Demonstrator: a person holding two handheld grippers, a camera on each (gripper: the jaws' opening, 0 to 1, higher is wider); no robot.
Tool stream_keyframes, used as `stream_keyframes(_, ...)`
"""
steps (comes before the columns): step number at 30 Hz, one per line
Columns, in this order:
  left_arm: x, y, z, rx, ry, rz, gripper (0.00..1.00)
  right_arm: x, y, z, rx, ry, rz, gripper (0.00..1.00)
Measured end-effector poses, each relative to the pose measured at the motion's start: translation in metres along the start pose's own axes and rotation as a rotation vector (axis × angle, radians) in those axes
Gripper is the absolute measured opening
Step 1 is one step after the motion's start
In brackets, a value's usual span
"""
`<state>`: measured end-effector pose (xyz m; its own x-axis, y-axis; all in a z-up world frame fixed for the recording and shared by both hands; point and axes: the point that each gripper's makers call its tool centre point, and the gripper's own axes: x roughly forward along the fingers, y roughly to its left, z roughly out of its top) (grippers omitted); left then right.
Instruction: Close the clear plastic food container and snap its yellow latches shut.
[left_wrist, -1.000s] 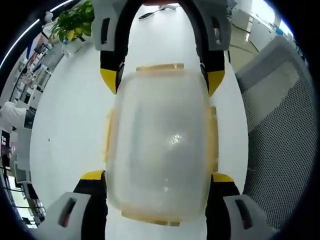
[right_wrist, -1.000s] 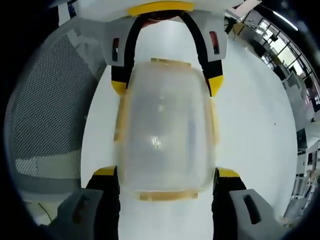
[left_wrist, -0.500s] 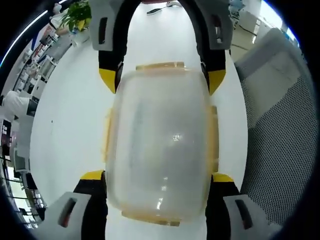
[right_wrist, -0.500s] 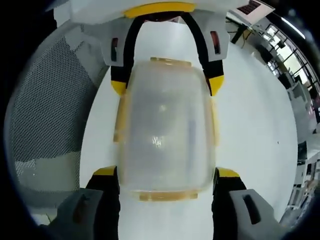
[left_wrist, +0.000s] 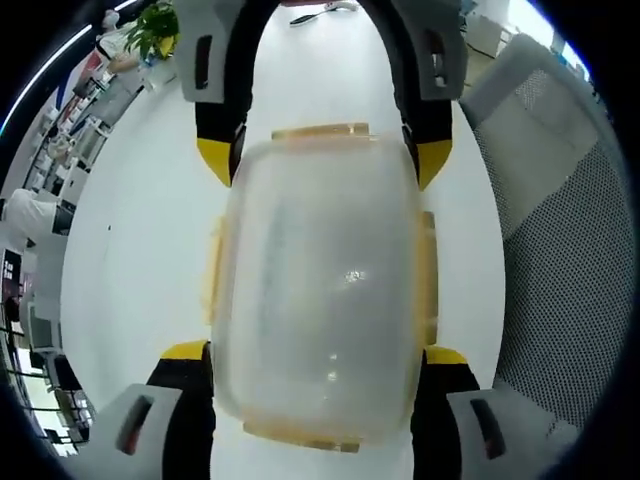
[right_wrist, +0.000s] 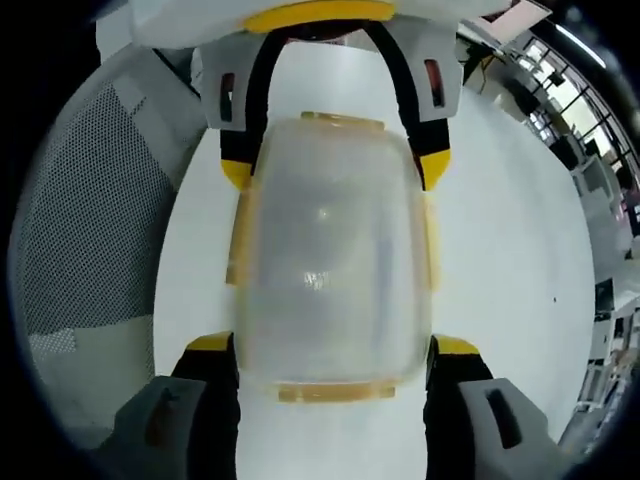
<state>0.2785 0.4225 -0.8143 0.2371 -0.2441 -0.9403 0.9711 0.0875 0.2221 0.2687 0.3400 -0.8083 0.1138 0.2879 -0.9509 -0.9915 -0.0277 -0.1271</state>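
The clear plastic food container (left_wrist: 320, 290) stayed clamped at both ends: the left gripper (left_wrist: 315, 355) pinched its near end and the right gripper (left_wrist: 325, 160) its far end, each with a jaw on either side. Its yellow latches (right_wrist: 335, 392) lay flat along the edges. Against the earlier frames the hold was unchanged; only the white table (right_wrist: 500, 250), mesh chair (left_wrist: 565, 260) and potted plant (left_wrist: 155, 25) had shifted slightly.

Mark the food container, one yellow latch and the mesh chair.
food container (left_wrist: 320, 290): left gripper view, middle of the clear lid.
yellow latch (right_wrist: 335, 391): right gripper view, near-end strip.
mesh chair (left_wrist: 565, 270): left gripper view, mesh back.
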Motion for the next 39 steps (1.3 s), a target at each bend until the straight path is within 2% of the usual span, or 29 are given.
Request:
stream_keyframes(15,0.004,0.031,-0.010,0.032,-0.024,-0.010,0.79,0.007,-0.029,0.009,0.045,0.007,-0.015,0.73)
stream_keyframes(27,0.009,0.057,-0.011,0.022,-0.027,-0.007,0.79,0.010,-0.054,0.010,0.048,-0.028,-0.017,0.74)
stream_keyframes(39,0.016,0.086,-0.010,0.024,-0.042,-0.008,0.79,0.014,-0.082,0.010,0.053,0.008,-0.015,0.73)
